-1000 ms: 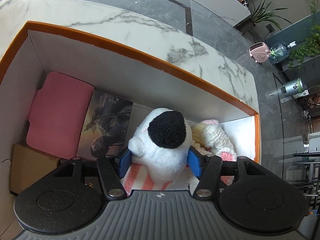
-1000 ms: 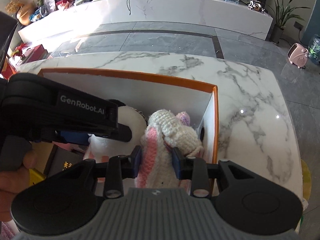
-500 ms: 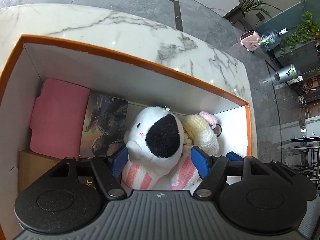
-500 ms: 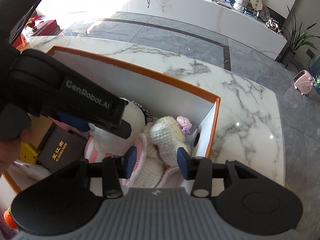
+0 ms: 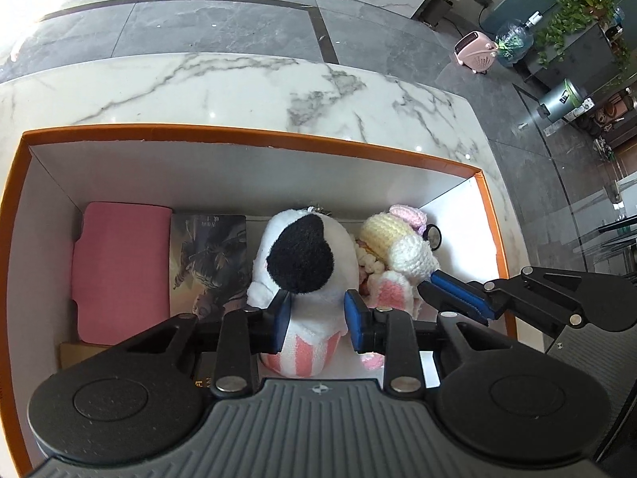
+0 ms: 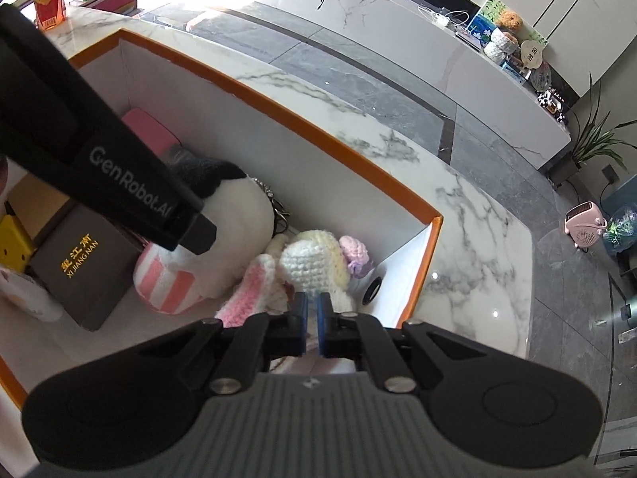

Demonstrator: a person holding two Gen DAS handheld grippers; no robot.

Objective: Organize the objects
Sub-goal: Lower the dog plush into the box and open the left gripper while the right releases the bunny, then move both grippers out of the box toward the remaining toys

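A white plush dog (image 5: 306,263) with a black ear and pink-striped base lies in the orange-rimmed box (image 5: 247,133). A crocheted cream and pink bunny (image 5: 398,247) lies beside it at the box's right end. My left gripper (image 5: 318,314) hovers above the plush dog with its jaws partly apart, not pressing it. My right gripper (image 6: 312,328) is shut and empty, raised just above the bunny (image 6: 314,263). It also shows in the left wrist view (image 5: 458,298). The plush dog (image 6: 235,223) shows under the left gripper's arm (image 6: 99,151).
The box also holds a pink pad (image 5: 119,267), a dark picture book (image 5: 207,259), a dark box with gold lettering (image 6: 79,263) and a yellow item (image 6: 12,247). The box stands on a marble counter (image 5: 239,87). A red packet (image 6: 47,0) stands far left.
Both grippers let go of their toys and rose above the box. The right gripper's jaws closed empty. The left gripper's jaws narrowed. Both toys now lie in the box.
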